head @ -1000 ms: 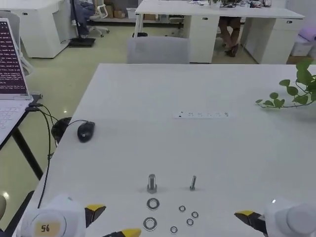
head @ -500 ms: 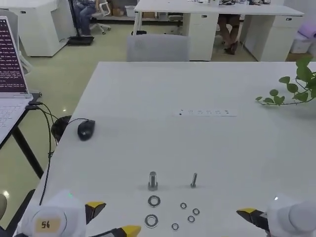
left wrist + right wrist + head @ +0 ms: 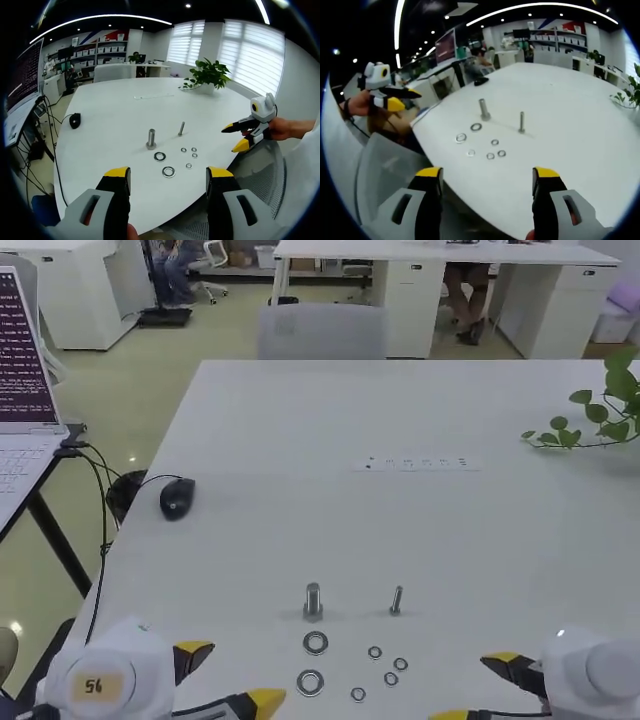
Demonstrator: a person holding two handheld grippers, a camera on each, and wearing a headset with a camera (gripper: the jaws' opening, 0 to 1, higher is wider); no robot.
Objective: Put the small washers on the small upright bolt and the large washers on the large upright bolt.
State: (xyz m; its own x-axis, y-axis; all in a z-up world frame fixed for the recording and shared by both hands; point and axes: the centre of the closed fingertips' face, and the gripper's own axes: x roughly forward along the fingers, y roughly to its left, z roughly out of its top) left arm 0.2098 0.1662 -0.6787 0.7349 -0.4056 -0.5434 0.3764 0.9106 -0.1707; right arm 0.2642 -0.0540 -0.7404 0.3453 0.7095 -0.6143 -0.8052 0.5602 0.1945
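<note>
Ahead of both claws, near the close edge of the white surface (image 3: 420, 530), the parts lie between the two tools. The large bolt (image 3: 313, 602) stands upright on its head, and the small bolt (image 3: 397, 600) stands upright just beside it, on the side of the right claw (image 3: 472, 690). Nearer to the claws than the bolts, two large washers (image 3: 315, 643) lie flat in a short line before the large bolt, toward the left claw (image 3: 230, 677). Four small washers (image 3: 391, 678) sit in a loose cluster before the small bolt, each apart from the others. Both shafts are bare, with no washer on either. Each claw is spread wide with nothing between its yellow tips. Each hangs by the near edge, short of the washers and touching none. Compared with a second ago, the bolts and washers keep the same pattern among themselves. The whole scene has slid slightly up the head view, which is the headset tilting rather than the parts moving, and the claws have barely shifted at the bottom corners. So the task looks not yet begun, with all six washers waiting to be placed. A likely first step is to bring one claw forward and down onto the washer nearest it. Because the washers lie flat on the surface, getting the tips around such a thin rim looks like the awkward part.
</note>
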